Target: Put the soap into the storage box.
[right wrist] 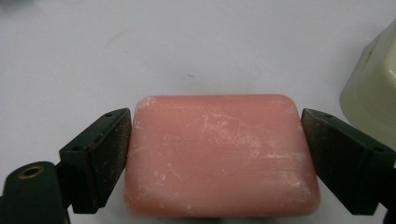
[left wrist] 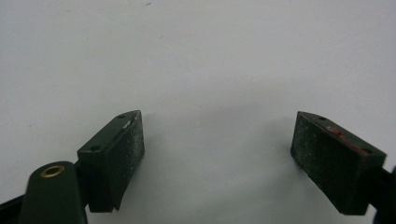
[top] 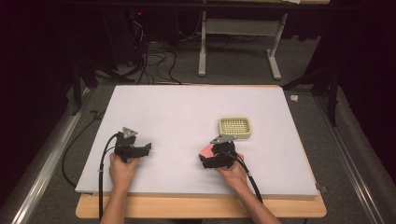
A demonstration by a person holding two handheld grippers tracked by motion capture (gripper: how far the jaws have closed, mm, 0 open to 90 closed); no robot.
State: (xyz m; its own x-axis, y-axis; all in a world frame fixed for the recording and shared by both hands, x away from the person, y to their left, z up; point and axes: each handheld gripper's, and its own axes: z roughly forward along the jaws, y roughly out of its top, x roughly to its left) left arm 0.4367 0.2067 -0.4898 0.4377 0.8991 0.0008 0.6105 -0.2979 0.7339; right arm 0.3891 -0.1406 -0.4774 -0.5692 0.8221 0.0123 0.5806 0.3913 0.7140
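A pink bar of soap (right wrist: 217, 154) lies lengthwise between the two black jaws of my right gripper (right wrist: 215, 156), and both pads press against its short ends. In the high view the soap (top: 205, 150) shows as a pink patch at the tip of the right gripper (top: 208, 156), low over the white board. Just beyond it stands a cream soap dish (top: 235, 127) with a perforated grid top, its rounded corner (right wrist: 373, 88) showing at the right edge of the right gripper view. My left gripper (top: 140, 150) rests at the board's front left, jaws wide open (left wrist: 217, 149) over bare white surface.
The white board (top: 187, 107) lies on a wooden table (top: 201, 210) whose front edge runs under my forearms. Black cables trail off each gripper toward the front. A grey table frame (top: 238, 42) and loose wires stand on the floor beyond the board.
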